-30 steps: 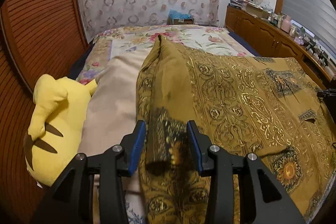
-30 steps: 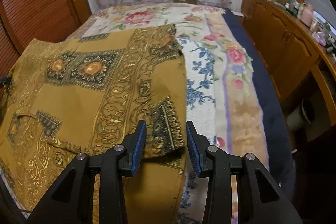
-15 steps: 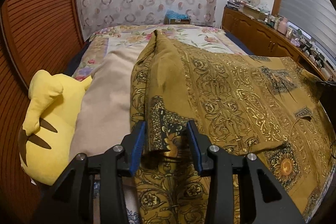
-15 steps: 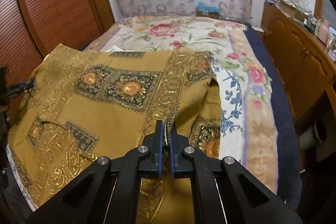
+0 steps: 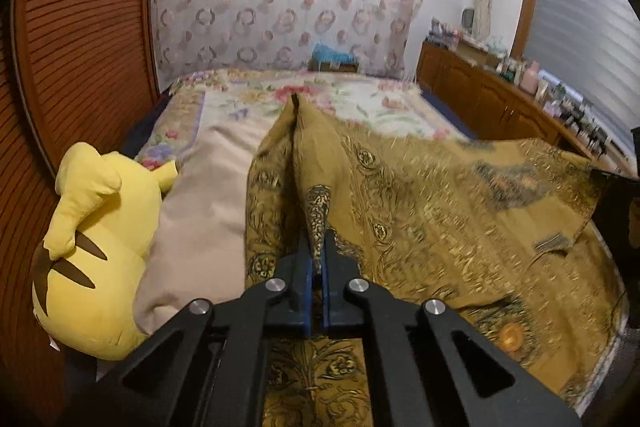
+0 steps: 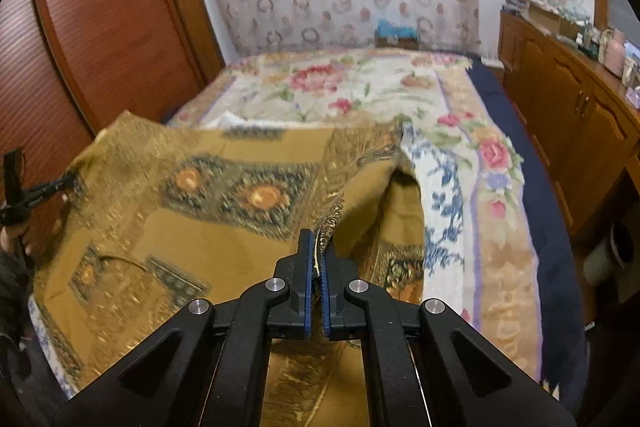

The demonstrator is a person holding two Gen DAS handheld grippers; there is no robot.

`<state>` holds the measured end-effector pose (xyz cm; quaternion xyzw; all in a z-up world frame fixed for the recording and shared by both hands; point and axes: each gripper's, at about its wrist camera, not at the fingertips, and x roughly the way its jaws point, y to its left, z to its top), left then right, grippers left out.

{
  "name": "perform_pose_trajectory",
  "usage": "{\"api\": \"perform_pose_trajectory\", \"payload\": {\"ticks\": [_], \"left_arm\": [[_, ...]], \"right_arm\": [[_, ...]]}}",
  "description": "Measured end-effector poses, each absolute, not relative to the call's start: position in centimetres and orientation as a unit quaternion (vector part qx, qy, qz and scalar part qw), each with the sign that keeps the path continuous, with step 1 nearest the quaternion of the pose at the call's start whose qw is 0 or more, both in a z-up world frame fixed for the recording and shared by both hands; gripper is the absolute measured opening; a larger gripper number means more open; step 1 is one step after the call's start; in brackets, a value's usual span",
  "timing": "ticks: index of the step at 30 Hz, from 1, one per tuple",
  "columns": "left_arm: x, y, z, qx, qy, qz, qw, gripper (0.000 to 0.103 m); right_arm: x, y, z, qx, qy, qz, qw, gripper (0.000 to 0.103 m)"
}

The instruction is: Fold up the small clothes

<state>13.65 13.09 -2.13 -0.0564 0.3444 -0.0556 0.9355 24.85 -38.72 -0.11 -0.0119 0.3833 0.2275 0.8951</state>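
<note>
A mustard-gold patterned cloth (image 5: 440,211) lies spread over the near part of a bed. My left gripper (image 5: 317,259) is shut on a bunched edge of the cloth and lifts it into a ridge. In the right wrist view the same cloth (image 6: 208,211) is raised off the bed, and my right gripper (image 6: 317,259) is shut on its fringed edge. The left gripper also shows in the right wrist view (image 6: 24,195) at the far left, holding the cloth's other corner. The right gripper's dark body (image 5: 624,195) shows at the right edge of the left wrist view.
A floral bedspread (image 6: 360,95) covers the bed. A yellow plush toy (image 5: 92,251) and a beige pillow (image 5: 208,195) lie at the bed's left side. Wooden slatted doors (image 6: 100,39) stand left. A wooden cabinet (image 6: 580,115) with clutter runs along the right.
My left gripper has shut on the cloth edge that lay between its open fingers. My right gripper shut half a second earlier. Both now lift the cloth off the bed.
</note>
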Motion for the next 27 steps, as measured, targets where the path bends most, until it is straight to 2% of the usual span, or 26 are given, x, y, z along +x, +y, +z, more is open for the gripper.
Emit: {"api": "perform_pose_trajectory", "payload": {"ticks": [12,27], "left_arm": [[9.1,13.6,0.6,-0.067,0.302,-0.066,0.949,0.000],[2.9,14.6,-1.6,-0.100,0.302,-0.060,0.946,0.000]], "right_arm": [[19.1,-39.3,4.2,-0.023,0.340,0.222,0.913,0.000],[12.0,-40.6,3.5,-0.015,0.347,0.209,0.914,0.000]]}}
